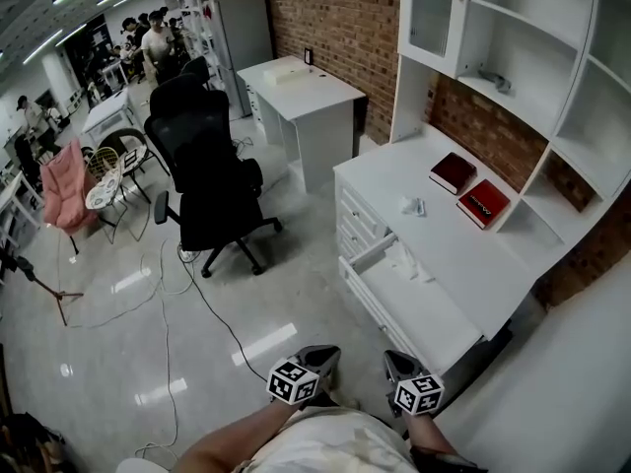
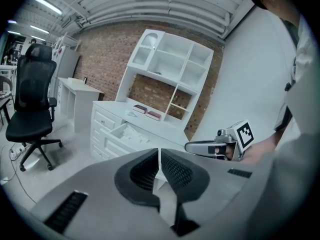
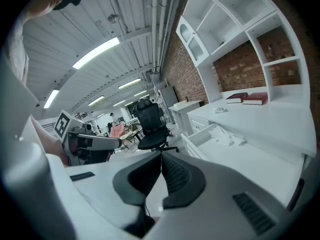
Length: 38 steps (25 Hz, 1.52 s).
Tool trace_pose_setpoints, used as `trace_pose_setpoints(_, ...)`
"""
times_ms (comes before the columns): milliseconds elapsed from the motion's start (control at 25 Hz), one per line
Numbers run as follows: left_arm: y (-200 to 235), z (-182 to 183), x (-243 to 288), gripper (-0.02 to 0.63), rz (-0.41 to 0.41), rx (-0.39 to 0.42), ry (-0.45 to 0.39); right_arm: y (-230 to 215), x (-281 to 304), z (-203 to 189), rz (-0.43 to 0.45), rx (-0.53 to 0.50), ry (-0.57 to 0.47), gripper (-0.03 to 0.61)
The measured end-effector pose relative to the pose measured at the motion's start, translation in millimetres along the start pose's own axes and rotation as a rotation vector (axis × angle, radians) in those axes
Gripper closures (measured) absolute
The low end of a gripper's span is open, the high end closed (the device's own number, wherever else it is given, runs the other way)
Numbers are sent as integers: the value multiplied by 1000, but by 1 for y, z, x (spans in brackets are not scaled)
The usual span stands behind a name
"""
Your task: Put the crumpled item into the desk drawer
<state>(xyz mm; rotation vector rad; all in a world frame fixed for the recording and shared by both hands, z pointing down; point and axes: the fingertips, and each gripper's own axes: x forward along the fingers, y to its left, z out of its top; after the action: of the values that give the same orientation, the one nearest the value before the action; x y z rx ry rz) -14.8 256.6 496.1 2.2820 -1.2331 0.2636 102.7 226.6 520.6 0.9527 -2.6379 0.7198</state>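
A white desk [image 1: 473,264] has its top drawer [image 1: 373,254] pulled open. White crumpled material [image 1: 406,262] lies inside the drawer, also seen in the left gripper view [image 2: 131,132] and the right gripper view [image 3: 227,136]. A smaller crumpled white piece [image 1: 412,206] rests on the desktop. Both grippers hang low in front of the desk, well short of it. The left gripper [image 1: 325,351] is shut and holds nothing [image 2: 159,156]. Beside it, the right gripper [image 1: 392,357] is likewise shut and empty [image 3: 161,159].
Two red books [image 1: 454,172] [image 1: 483,203] lie at the back of the desktop under a white shelf hutch [image 1: 513,57]. A black office chair [image 1: 217,195] and a floor cable [image 1: 212,308] are to the left. Another white desk [image 1: 306,92] stands by the brick wall.
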Motion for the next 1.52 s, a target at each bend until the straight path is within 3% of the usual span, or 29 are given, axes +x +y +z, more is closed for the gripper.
trace_pose_setpoints(480, 38, 23, 11, 580, -8, 0, 4, -8, 40, 26, -16, 5, -5, 555)
trace_pose_setpoints(1520, 178, 110, 59, 580, -212, 56, 52, -18, 167, 98, -204, 14, -12, 555)
